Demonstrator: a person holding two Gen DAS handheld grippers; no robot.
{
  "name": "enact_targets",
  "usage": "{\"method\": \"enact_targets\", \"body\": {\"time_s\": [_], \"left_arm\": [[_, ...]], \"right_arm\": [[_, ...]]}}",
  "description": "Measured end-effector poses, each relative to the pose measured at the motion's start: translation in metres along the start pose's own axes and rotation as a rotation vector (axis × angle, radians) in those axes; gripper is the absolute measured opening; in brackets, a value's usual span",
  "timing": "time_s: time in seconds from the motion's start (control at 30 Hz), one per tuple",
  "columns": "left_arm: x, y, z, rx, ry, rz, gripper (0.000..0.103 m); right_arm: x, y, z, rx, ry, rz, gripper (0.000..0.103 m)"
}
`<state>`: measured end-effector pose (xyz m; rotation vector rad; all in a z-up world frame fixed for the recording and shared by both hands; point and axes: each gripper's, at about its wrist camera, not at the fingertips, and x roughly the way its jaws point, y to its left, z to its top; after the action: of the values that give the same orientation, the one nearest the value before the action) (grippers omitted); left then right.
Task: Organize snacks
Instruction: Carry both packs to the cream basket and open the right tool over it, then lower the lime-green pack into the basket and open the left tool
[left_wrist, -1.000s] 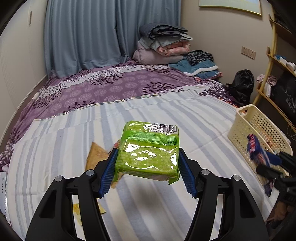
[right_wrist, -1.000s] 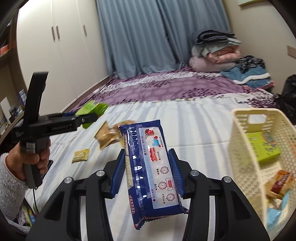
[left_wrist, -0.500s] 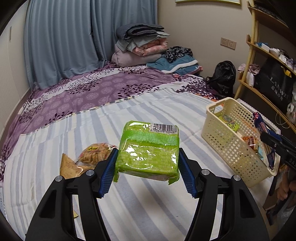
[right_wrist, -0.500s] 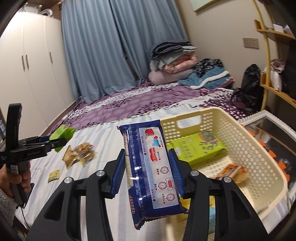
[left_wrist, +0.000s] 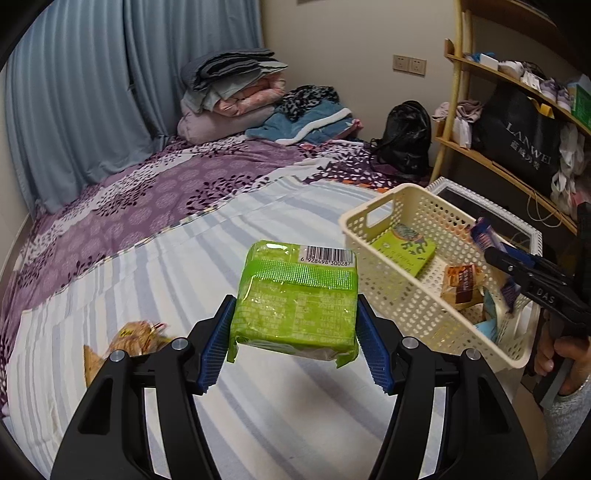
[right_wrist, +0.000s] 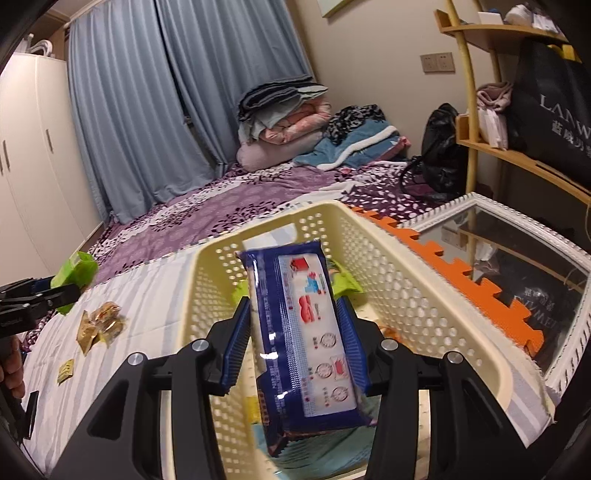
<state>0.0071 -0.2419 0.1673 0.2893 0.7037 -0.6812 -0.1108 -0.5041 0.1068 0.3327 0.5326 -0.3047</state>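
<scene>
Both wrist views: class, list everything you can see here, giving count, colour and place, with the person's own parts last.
Green packet: one, lime, clamped in the left gripper.
Blue packet: one, navy and white, clamped in the right gripper, over the basket.
Basket: one, cream, perforated, at the right edge of the bed.
Snacks in basket: a green box, a brown-wrapped one; others partly hidden.
Loose snacks: several, golden-brown, on the striped sheet.
Small yellow sachet: one, on the sheet.
Folded bedding: a pile, grey, pink, at the bed's far end.
Black bag: one, beside the shelf.
Left hand-held gripper: black, blue pads.
Right hand-held gripper: the same.
</scene>
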Motion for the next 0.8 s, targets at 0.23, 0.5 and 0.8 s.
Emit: {"method": "enact_targets", "body": {"time_s": [0.23, 0.5, 0.8], "left_arm": [[0.013, -0.038, 0.015, 0.056, 0.008, -0.047, 0.065], [0.027, -0.085, 0.026, 0.102, 0.02, -0.149, 0.065], [0.044, -0.137, 0.027, 0.148, 0.048, -0.275, 0.065]], "right_arm": [[0.0, -0.015, -0.004, 0.017, -0.012, -0.02, 0.053], [-0.008, -0.018, -0.007, 0.004, -0.032, -0.053, 0.053], [-0.019, -0.03, -0.006, 0.038, -0.053, -0.086, 0.053]]}}
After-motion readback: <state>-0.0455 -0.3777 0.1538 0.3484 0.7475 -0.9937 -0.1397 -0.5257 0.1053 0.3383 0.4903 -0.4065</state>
